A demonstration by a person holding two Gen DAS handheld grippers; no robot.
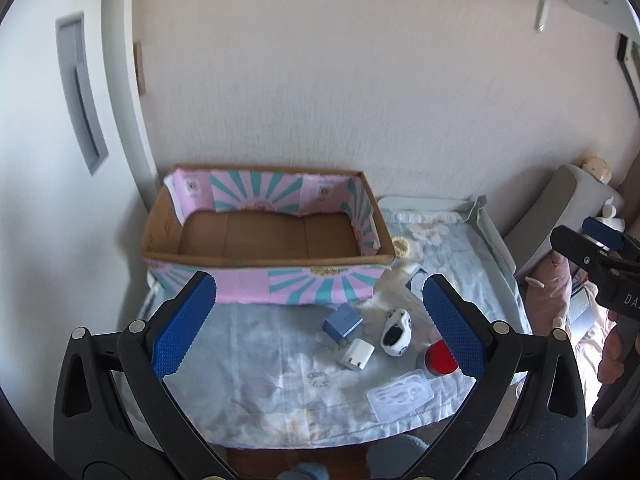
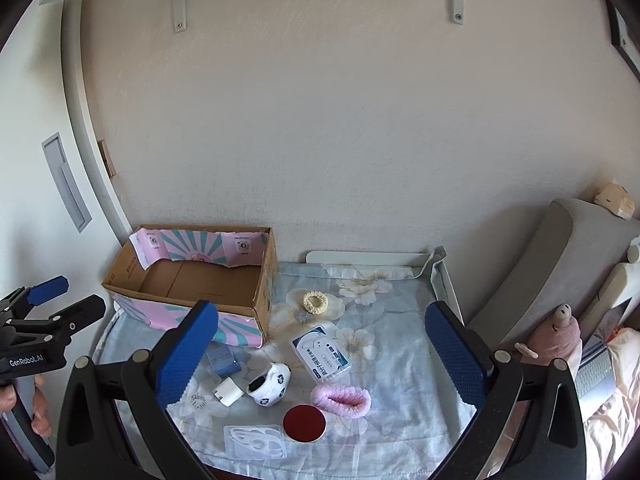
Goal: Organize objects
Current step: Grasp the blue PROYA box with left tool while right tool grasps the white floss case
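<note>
Pink-and-teal sunburst box (image 2: 240,332), floral cloth (image 2: 384,360)

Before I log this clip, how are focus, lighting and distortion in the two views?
Left wrist view: soft all over, the cardboard box and the small items are hazy, daylight is even, and there is no glare. Right wrist view: sharper, the white packet shows print, though too small to read. Both: strong fisheye bending of the walls and dark corners.

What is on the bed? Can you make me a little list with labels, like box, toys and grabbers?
box: cardboard box, open top, nothing inside
small things: blue cube, white charger, spotted sock, pink fuzzy sock, red lid, clear case, white packet, cream scrunchie
where: all on the flowery sheet, outside the box
left gripper: open, holding nothing
right gripper: open, holding nothing
</note>
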